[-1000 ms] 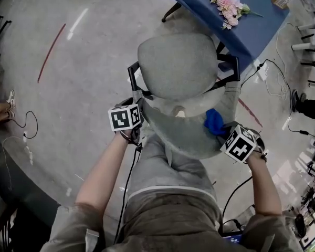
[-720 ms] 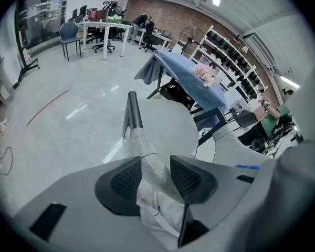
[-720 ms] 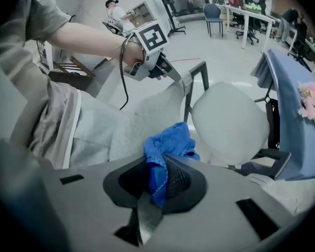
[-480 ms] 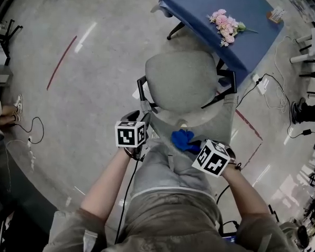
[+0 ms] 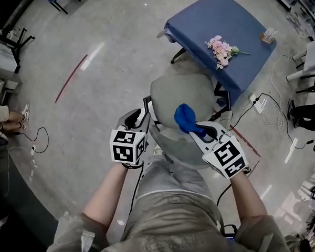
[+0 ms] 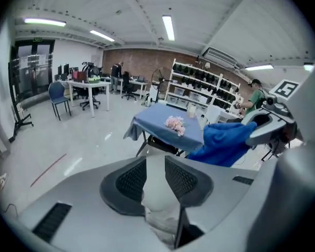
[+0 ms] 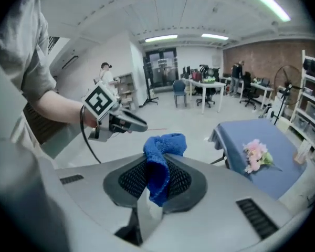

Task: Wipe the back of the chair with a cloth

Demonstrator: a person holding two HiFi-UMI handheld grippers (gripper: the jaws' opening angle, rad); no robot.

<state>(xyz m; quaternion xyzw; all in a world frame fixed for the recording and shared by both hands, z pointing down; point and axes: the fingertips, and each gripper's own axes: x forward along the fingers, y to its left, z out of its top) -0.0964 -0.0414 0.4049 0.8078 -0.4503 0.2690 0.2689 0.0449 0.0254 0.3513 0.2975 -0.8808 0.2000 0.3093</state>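
The grey office chair [image 5: 181, 91] stands in front of me, its backrest [image 5: 174, 145] nearest. My right gripper [image 5: 197, 128] is shut on a bunched blue cloth [image 5: 185, 117], held up over the top of the backrest; in the right gripper view the cloth [image 7: 160, 164] hangs between the pads. My left gripper [image 5: 138, 117] is at the chair's left edge, apart from the cloth. Its jaws have just been closing, and only pale grey chair surface [image 6: 156, 193] shows through the gap between them, with no thing pressed by the pads [image 6: 181, 178].
Beyond the chair is a blue-covered table [image 5: 228, 20] with pink flowers [image 5: 220, 49]. A power strip and cables [image 5: 260, 103] lie on the floor at the right, more cable [image 5: 34, 138] and a person's feet at the left. Desks, chairs and people fill the far room.
Both grippers have risen. The right one carried the cloth from the backrest's lower right, leftward across it, then up over its top. The left one moved up beside the chair's left edge.
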